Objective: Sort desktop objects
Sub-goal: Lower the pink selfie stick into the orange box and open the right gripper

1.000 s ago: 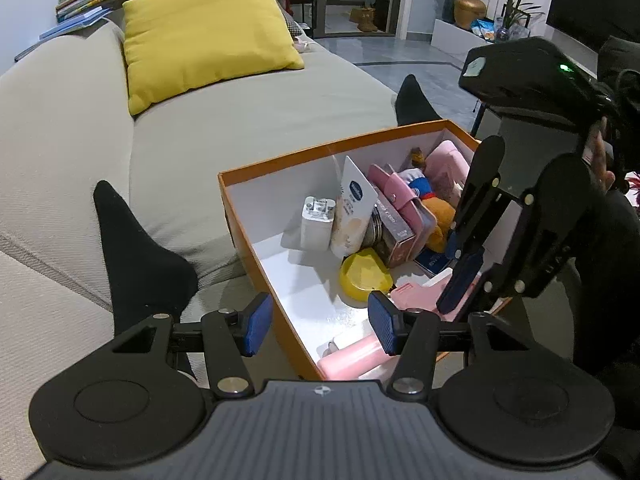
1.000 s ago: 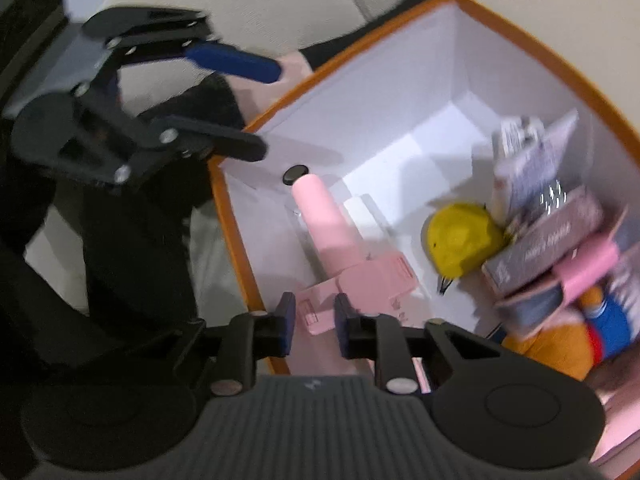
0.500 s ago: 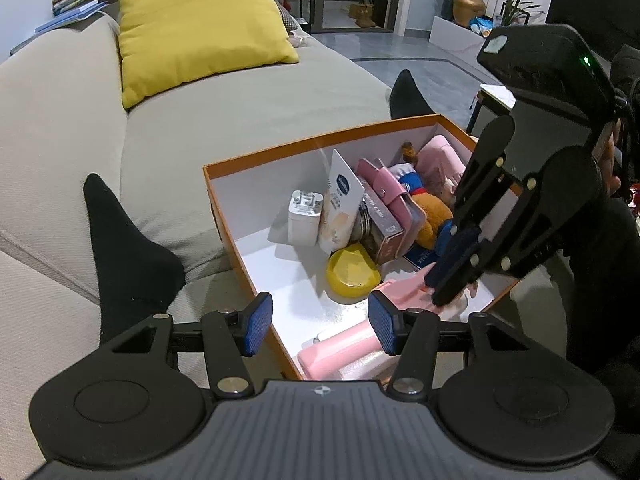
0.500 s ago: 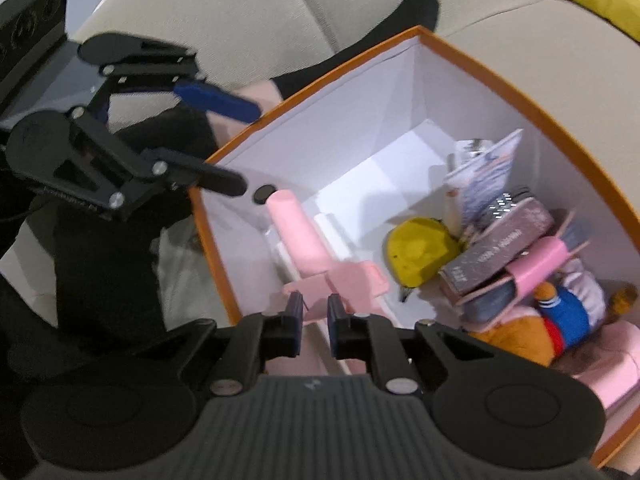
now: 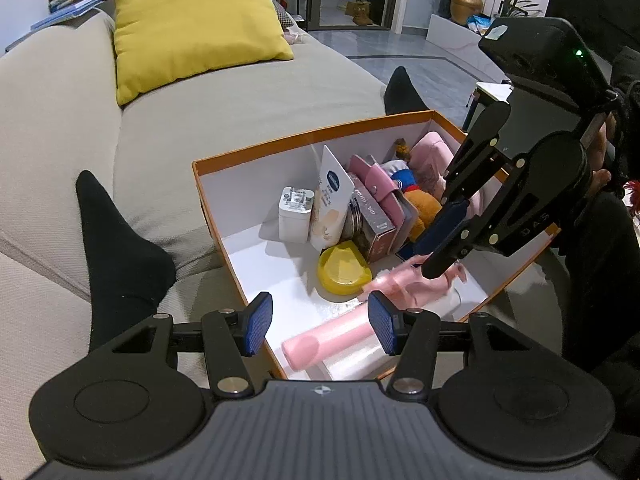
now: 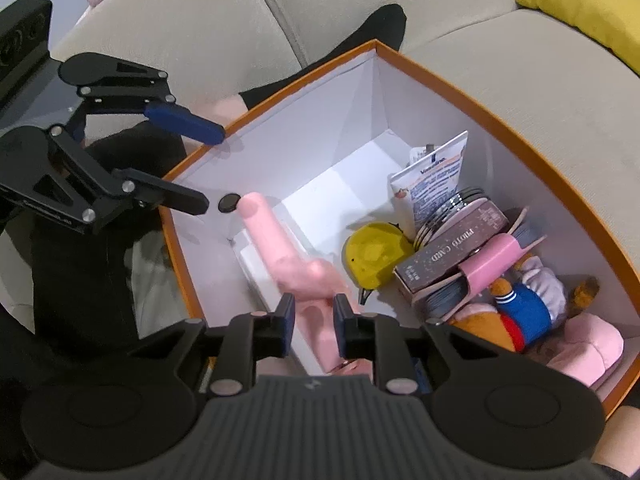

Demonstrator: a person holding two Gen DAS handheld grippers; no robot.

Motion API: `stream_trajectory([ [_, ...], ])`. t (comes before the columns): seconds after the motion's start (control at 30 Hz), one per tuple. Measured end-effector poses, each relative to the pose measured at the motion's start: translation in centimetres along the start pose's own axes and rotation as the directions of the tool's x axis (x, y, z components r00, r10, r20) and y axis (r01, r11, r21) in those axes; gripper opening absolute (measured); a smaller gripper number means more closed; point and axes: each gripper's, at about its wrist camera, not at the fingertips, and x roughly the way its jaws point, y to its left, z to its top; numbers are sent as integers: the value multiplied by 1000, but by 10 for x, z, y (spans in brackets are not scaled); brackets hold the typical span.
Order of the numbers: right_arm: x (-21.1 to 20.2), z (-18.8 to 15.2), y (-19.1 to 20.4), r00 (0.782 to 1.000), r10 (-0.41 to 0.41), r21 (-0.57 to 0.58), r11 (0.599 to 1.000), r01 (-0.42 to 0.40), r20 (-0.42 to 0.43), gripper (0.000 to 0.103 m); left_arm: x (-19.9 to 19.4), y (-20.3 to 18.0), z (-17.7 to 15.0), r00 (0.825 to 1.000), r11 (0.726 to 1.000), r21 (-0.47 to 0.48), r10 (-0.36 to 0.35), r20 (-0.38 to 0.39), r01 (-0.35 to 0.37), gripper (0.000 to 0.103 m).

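Right claw [image 6: 314,322] clenches the pink tool [image 6: 280,252] – long axis aimed at the spread-open left claw [image 6: 200,168] (handle end first).

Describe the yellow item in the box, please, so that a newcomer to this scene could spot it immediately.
Look inside the orange-rimmed box on the grey sofa. On its white floor, in front of the upright white tube and grey photo card box, lies the yellow case. It is the box's only yellow object, flat and rounded, beside a pink handled gadget.
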Motion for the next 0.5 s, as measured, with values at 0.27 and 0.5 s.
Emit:
stream_trajectory([
  [0.27,10,-4,3,1000,-25,-40,999,24,-19,23,0,-6,-1,1000,1000,3,-8,-1,8,62],
  [0.5,7,-6,9,999,-39,-70,997,40,5,23,-3,-7,-2,1000,1000,-13,-11,4,11,62],
])
